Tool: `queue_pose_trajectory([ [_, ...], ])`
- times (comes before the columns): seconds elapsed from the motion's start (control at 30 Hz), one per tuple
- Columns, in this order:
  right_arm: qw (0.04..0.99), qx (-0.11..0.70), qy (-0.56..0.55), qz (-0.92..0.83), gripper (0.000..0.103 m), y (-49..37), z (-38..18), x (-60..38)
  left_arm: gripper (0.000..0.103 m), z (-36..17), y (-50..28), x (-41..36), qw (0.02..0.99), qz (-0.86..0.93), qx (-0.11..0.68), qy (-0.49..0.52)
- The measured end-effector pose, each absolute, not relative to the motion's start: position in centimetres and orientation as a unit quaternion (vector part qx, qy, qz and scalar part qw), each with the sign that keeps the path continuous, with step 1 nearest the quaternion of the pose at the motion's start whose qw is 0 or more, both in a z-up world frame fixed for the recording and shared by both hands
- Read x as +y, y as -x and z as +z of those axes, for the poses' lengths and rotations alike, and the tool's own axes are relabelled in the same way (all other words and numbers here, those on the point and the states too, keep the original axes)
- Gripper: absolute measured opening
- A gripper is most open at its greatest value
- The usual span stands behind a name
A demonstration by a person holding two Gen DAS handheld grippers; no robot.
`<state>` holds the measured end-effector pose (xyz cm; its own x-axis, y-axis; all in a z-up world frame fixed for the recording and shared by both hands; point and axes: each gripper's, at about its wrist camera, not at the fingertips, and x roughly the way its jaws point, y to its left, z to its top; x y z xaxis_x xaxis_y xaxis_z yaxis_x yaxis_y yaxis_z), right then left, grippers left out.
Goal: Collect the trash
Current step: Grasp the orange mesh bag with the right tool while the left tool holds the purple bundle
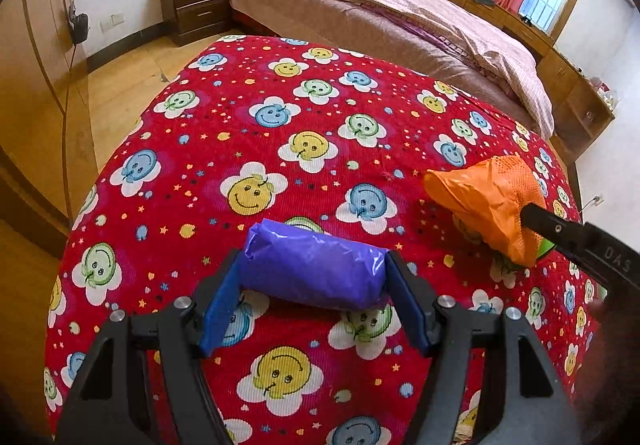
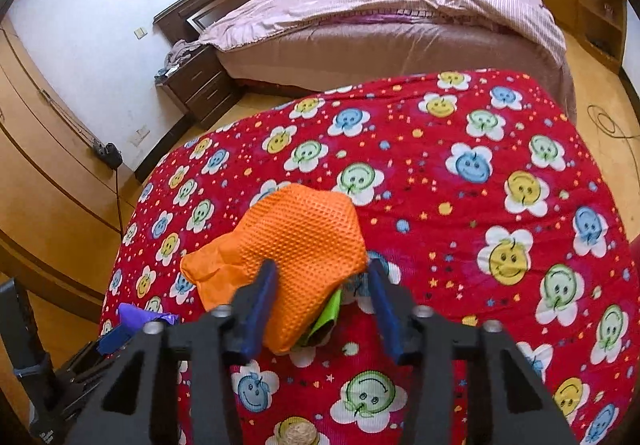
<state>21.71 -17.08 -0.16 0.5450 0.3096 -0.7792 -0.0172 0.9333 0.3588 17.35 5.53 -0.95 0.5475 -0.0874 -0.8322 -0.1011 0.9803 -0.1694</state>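
Trash here is two soft bundles lying on the red smiley-print cloth (image 1: 280,117), and the purple wad (image 1: 314,267) is the useful landmark. It is a rolled plastic bag resting low on the cloth, its long axis running crosswise between the fingers of the left gripper (image 1: 314,285). The blue pads (image 1: 218,319) bracket its two ends, touching or nearly so; the jaws look spread to the roll's full length rather than squeezed, and I cannot tell whether they press yet. To the right of the purple wad, and a little farther up the cloth, sits the orange textured glove (image 2: 296,245), crumpled over a green scrap (image 2: 328,315) that peeks from beneath it. The right gripper (image 2: 322,309) has its jaws apart around the glove's near end: one finger lies against the glove's left side, the other stands clear of it on the right, so nothing is clamped. Each tool is plainly nearer its own piece, left for purple, right for orange, and both pieces lie straight ahead of their fingers. My reading is that closing is the coming move on both sides, with the purple roll likely to buckle if pinched end to end. Beyond the purple wad stands a bed (image 1: 360,5) with a pink quilt.
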Motion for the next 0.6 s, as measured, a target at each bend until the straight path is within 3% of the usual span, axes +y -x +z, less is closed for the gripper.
queue_pose_trajectory([
  [0.27,0.875,0.447,-0.153,0.105,0.015,-20.3,0.5,-17.3,0.070,-0.9,-17.3,5.5,0.874,0.004,0.475,0.099],
  [0.6,0.892,0.392,-0.175,0.141,0.011,-16.6,4.3,-18.4,0.070,0.2,-16.3,4.2,0.880,-0.014,0.465,0.094],
])
